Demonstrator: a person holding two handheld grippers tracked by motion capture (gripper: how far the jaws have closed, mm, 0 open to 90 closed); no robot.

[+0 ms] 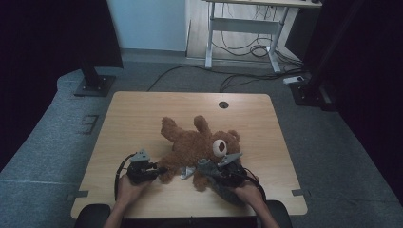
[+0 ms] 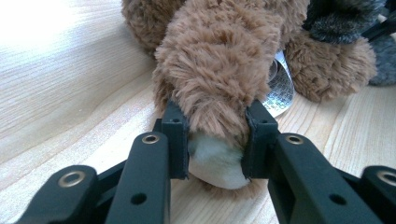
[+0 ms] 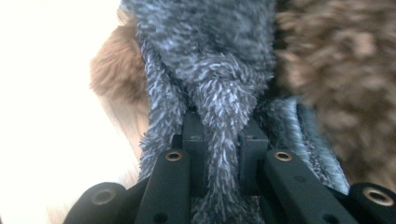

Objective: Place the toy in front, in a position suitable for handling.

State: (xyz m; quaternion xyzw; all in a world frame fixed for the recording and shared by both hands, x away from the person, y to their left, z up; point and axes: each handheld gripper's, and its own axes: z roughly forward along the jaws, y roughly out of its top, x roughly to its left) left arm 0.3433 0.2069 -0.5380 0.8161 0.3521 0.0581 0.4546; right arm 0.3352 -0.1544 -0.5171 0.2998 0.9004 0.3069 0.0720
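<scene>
the left tool (image 2: pixel 215 135) is closed on a paw of the brown teddy bear (image 1: pixel 197 142), and the two pads press the fur from both sides, with the pale sole of the paw showing between them. the right tool (image 3: pixel 223 140) is closed on a fold of grey fluffy cloth (image 3: pixel 219 70), which is pinched tight between its pads. the bear lies on the wooden table (image 1: pixel 142 114), near the front edge, its head toward the right tool. the grey cloth lies against the bear there. a white label (image 2: pixel 280 88) sticks out behind the held paw.
</scene>
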